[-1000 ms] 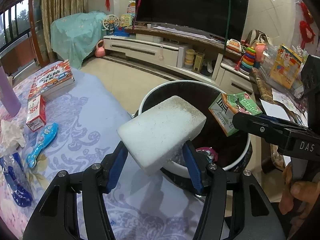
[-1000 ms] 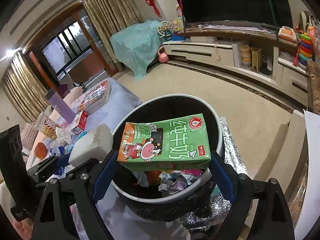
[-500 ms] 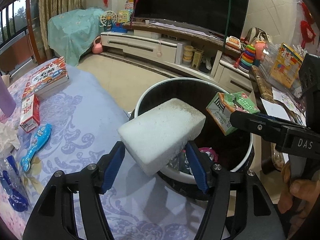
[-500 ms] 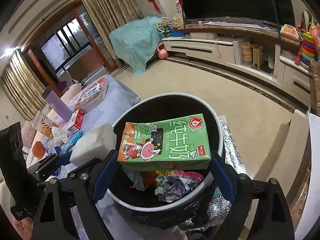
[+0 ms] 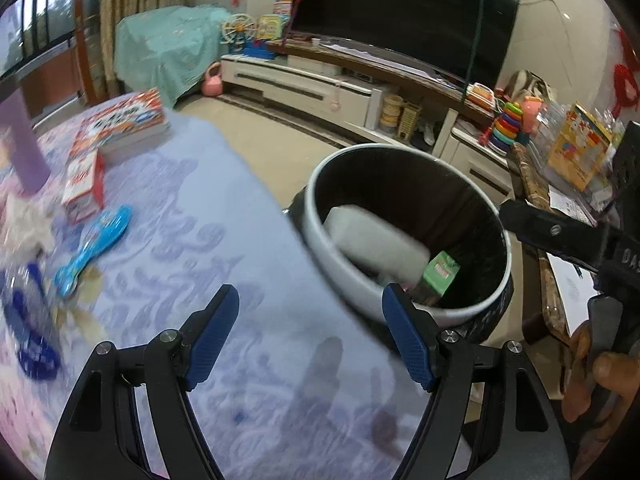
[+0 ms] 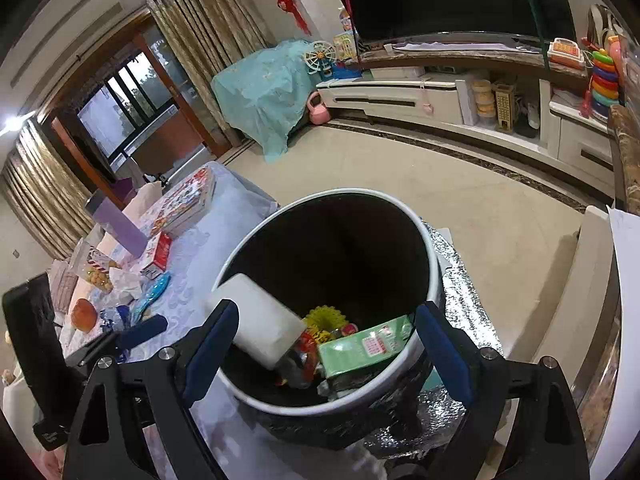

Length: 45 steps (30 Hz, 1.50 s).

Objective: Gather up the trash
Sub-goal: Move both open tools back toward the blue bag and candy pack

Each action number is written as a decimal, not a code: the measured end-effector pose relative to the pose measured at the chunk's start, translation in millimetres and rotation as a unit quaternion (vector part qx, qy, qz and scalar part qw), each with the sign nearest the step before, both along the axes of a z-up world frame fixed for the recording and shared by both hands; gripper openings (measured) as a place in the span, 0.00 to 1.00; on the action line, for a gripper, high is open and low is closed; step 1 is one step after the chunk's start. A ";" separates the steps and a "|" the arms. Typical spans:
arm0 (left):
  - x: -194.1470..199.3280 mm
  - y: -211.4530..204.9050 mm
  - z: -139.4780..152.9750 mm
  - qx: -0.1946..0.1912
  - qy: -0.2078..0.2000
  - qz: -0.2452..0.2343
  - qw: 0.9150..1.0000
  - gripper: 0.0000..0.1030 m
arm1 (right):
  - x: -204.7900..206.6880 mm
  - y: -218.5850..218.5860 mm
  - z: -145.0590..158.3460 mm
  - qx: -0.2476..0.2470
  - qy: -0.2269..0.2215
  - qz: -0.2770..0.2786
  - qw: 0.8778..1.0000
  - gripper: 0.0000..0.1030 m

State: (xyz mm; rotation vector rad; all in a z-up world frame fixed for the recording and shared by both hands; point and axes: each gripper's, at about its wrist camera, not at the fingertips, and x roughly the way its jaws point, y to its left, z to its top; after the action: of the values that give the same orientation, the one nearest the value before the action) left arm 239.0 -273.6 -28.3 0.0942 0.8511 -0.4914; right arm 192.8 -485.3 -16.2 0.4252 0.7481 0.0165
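Note:
A round bin (image 5: pixel 472 308) with a white rim and black inside stands at the table's edge; it also shows in the right wrist view (image 6: pixel 434 256). A white foam block (image 5: pixel 376 242) lies blurred inside it against the near wall, also seen in the right wrist view (image 6: pixel 262 326). A green milk carton (image 5: pixel 440 272) lies in the bin beside it, also in the right wrist view (image 6: pixel 364 346), on other trash. My left gripper (image 5: pixel 310 334) is open and empty over the table. My right gripper (image 6: pixel 326 350) is open and empty above the bin.
On the lilac tablecloth (image 5: pixel 208 216) lie a blue toothbrush pack (image 5: pixel 94 242), a small red-and-white box (image 5: pixel 82 184), a book (image 5: pixel 124 128), a purple bottle (image 5: pixel 20 140), crumpled tissue (image 5: pixel 24 228) and a crushed plastic bottle (image 5: pixel 28 332). A TV cabinet (image 6: pixel 420 94) stands across the floor.
Both grippers opened. The foam block dropped from the left gripper and the milk carton from the right gripper into the bin. The left gripper has drawn back over the table.

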 end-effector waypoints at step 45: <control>-7.1 205.9 -23.4 -0.036 0.025 0.198 0.979 0.74 | 20.3 186.7 -21.8 0.041 0.002 0.143 0.989 0.94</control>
State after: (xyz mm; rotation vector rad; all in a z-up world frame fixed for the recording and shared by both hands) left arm 231.9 -67.7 -51.7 -0.1537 0.8739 -0.1507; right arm 213.1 -298.6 -37.9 0.3938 0.8104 0.3170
